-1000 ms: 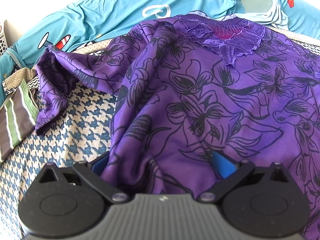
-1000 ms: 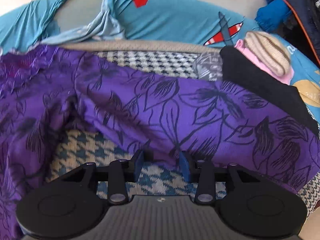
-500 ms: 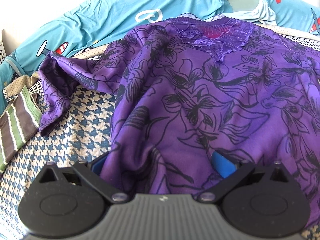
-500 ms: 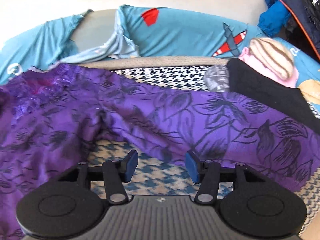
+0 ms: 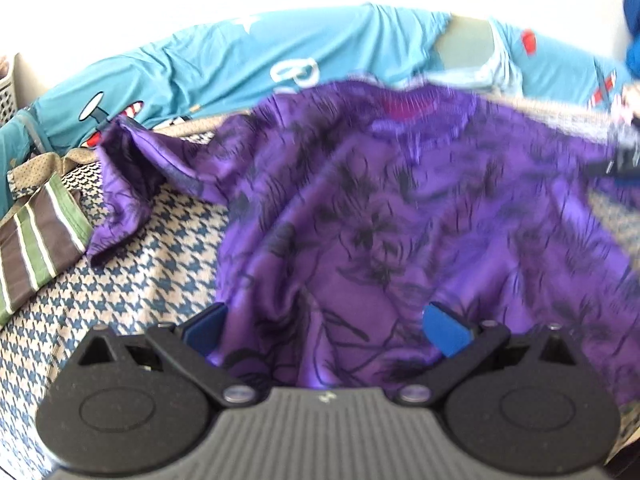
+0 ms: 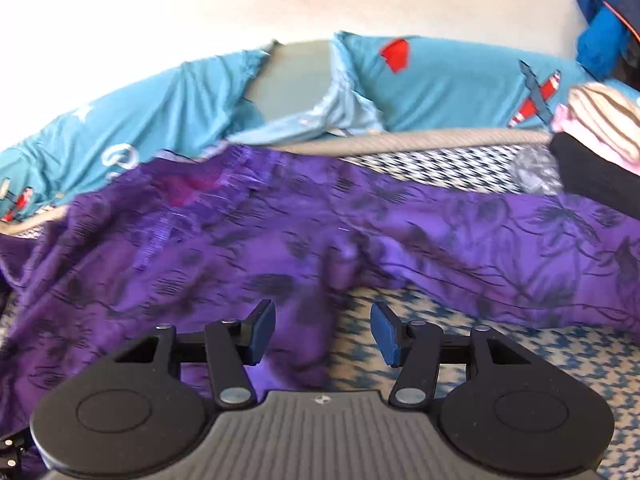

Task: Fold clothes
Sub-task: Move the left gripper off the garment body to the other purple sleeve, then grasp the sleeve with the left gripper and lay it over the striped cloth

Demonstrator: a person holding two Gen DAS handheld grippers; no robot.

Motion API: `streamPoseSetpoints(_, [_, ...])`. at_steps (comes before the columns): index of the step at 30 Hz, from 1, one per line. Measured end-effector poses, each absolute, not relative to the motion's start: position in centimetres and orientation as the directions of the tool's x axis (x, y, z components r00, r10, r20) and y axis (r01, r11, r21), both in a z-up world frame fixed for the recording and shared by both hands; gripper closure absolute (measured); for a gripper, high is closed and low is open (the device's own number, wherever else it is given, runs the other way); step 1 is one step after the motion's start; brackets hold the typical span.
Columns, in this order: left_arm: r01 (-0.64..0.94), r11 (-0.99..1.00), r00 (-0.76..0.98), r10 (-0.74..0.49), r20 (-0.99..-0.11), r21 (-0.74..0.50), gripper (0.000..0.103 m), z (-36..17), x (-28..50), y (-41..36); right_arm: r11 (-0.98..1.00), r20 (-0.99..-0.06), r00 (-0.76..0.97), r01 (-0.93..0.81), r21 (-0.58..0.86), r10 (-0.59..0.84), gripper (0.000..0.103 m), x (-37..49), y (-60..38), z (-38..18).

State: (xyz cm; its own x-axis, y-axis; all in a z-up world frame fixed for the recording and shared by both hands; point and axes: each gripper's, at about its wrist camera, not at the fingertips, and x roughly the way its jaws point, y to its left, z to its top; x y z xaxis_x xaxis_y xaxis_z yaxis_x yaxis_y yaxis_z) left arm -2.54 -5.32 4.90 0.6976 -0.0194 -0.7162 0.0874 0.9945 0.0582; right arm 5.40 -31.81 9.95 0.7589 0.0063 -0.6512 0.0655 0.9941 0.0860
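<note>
While left gripper [image 5: 324, 326] bunches purple blouse [image 5: 400, 216] hem, jaws wide, hold uncertain. Right gripper [image 6: 323, 334] just opened, unclamped; sleeve [image 6: 500, 248] ahead, running rightward.

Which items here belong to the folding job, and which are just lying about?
In the job:
purple top
left gripper
right gripper

Lying about:
striped cloth
blue sheet
checked cover
black garment
blue jacket

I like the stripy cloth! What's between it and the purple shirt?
In the left wrist view, only bare houndstooth cover lies between the striped cloth and the purple shirt.
</note>
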Motion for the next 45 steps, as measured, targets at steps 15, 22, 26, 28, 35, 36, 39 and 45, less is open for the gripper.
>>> streamPoseSetpoints(15, [-0.172, 0.979, 0.684, 0.198, -0.702, 0.108, 0.001, 7.4, 5.6, 6.1, 0.988, -0.693, 0.707, -0.149, 0.044, 0.138, 0.051, 6.2, -23.5, 8.0])
streamPoseSetpoints(22, [-0.181, 0.973, 0.671, 0.227, -0.705, 0.142, 0.016, 6.3, 9.3, 9.5, 0.983, -0.711, 0.688, -0.18, 0.031, 0.148, 0.051, 6.6, -21.9, 7.3])
streamPoseSetpoints(26, [-0.21, 0.972, 0.683, 0.222, -0.696, 0.105, 0.016, 6.2, 10.9, 11.5, 0.982, -0.719, 0.678, -0.187, 0.029, 0.151, 0.051, 6.8, -21.5, 7.0])
streamPoseSetpoints(28, [-0.226, 0.971, 0.683, 0.217, -0.697, 0.081, 0.016, 5.9, 11.7, 12.3, 0.981, -0.723, 0.674, -0.191, 0.029, 0.152, 0.051, 6.9, -21.3, 6.8])
streamPoseSetpoints(35, [-0.237, 0.965, 0.664, 0.247, -0.706, 0.115, 0.02, 3.9, 14.1, 13.1, 0.978, -0.731, 0.664, -0.209, 0.021, 0.157, 0.051, 7.4, -20.1, 6.2])
streamPoseSetpoints(36, [-0.246, 0.962, 0.652, 0.257, -0.713, 0.122, 0.028, 3.6, 14.5, 13.2, 0.977, -0.733, 0.662, -0.211, 0.02, 0.158, 0.051, 7.5, -19.9, 6.1])
streamPoseSetpoints(39, [-0.254, 0.961, 0.627, 0.253, -0.737, 0.114, 0.045, 2.8, 15.2, 13.7, 0.975, -0.734, 0.66, -0.221, 0.017, 0.162, 0.051, 7.6, -19.3, 5.9])
streamPoseSetpoints(45, [-0.26, 0.956, 0.615, 0.271, -0.74, 0.134, 0.081, 2.2, 15.7, 13.7, 0.971, -0.737, 0.655, -0.241, 0.002, 0.164, 0.051, 7.9, -18.1, 5.4])
